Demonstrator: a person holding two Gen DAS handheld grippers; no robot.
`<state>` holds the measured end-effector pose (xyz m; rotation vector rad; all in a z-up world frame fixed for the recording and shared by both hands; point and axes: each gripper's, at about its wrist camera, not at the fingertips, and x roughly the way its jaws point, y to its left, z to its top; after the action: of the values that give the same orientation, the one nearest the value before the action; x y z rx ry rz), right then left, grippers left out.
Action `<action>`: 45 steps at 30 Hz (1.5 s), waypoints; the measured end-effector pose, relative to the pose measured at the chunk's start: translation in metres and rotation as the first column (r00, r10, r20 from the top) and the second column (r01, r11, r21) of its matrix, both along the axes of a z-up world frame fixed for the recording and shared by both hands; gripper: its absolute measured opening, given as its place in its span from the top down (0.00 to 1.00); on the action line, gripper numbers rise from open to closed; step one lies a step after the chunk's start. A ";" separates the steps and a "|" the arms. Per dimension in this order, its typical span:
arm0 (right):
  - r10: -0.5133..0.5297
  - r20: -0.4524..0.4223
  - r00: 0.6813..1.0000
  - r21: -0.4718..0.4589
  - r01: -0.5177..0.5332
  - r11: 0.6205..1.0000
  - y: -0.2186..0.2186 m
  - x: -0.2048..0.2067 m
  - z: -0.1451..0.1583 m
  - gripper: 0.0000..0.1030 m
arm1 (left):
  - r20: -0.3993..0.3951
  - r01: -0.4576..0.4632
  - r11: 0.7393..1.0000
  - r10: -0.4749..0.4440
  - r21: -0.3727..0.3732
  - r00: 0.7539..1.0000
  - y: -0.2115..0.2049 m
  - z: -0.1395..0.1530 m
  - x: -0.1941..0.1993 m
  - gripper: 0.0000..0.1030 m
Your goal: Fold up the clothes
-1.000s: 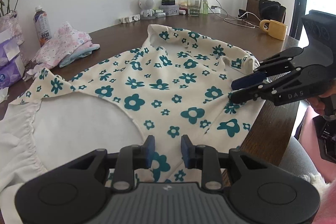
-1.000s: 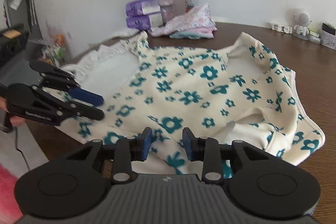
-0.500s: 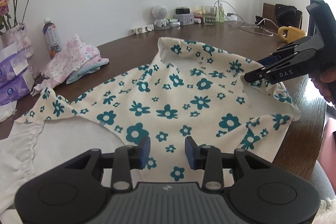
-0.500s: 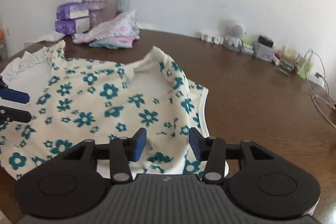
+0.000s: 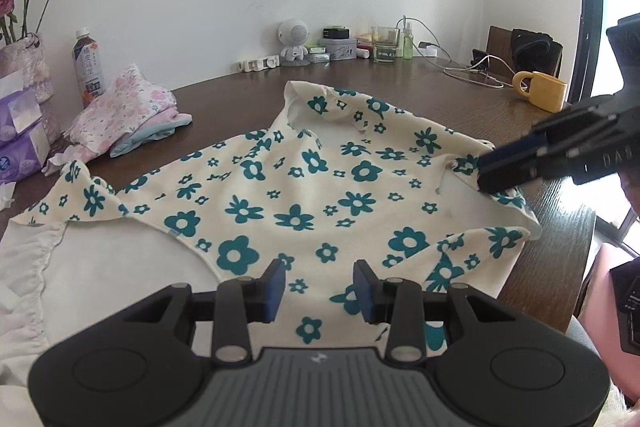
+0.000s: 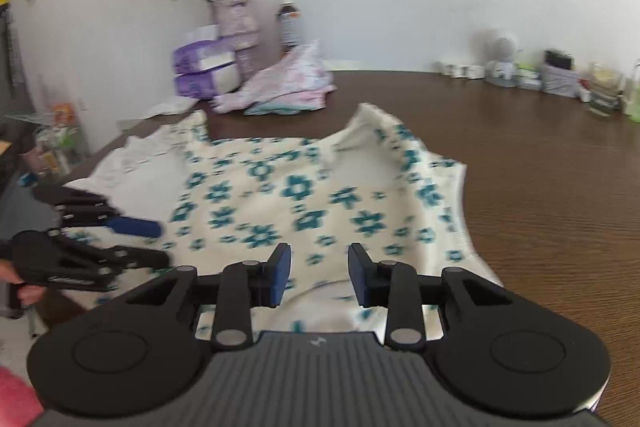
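A cream garment with teal flowers (image 5: 296, 195) lies spread on the brown table (image 5: 448, 99), over a white ruffled cloth (image 5: 80, 275). My left gripper (image 5: 320, 287) is open and empty just above the garment's near edge. My right gripper (image 6: 316, 275) is open and empty above the garment's right side (image 6: 304, 203). In the left wrist view the right gripper (image 5: 486, 171) comes in from the right, its fingertips at the garment's right edge. In the right wrist view the left gripper (image 6: 154, 243) shows at the left, open over the near hem.
Folded pink clothes (image 5: 124, 115), a bottle (image 5: 88, 67), purple tissue packs (image 5: 20, 139) and a flower vase (image 6: 236, 23) stand at the back left. A yellow mug (image 5: 544, 91), cables and small items line the back right. The table edge (image 5: 560, 267) is at the right.
Both grippers have pulled back and risen a little. The right gripper's view has swung left across the garment. The garment's right edge now lies folded over near the table edge.
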<state>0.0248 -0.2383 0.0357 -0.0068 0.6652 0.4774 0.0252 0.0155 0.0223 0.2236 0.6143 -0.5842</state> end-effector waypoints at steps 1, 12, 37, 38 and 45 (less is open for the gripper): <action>0.017 -0.027 1.000 0.002 -0.017 1.000 0.005 -0.001 -0.003 0.69 | 0.004 0.006 1.000 -0.006 -0.004 1.000 -0.001 0.001 -0.001 0.65; 0.005 -0.075 0.997 -0.097 -0.012 0.995 0.043 0.012 -0.028 0.79 | -0.004 0.046 0.999 -0.046 0.025 0.999 -0.016 -0.012 -0.009 0.64; -0.116 -0.129 0.985 0.006 0.118 0.993 0.066 0.180 -0.002 0.60 | -0.328 -0.457 0.878 0.394 -0.141 0.859 0.093 0.006 0.161 0.52; -0.128 -0.162 0.979 0.019 0.133 0.991 0.068 0.195 -0.009 0.60 | -0.348 -0.475 0.866 0.403 -0.154 0.847 0.098 0.002 0.169 0.52; -0.111 -0.162 0.981 0.088 0.126 0.988 0.076 0.226 -0.019 0.98 | -0.299 -0.537 0.806 0.464 -0.248 0.834 0.106 -0.006 0.190 0.94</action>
<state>0.2511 -0.1621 0.0171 0.1638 0.7910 0.3974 0.2154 0.1215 0.0160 -0.3216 0.7524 -0.1801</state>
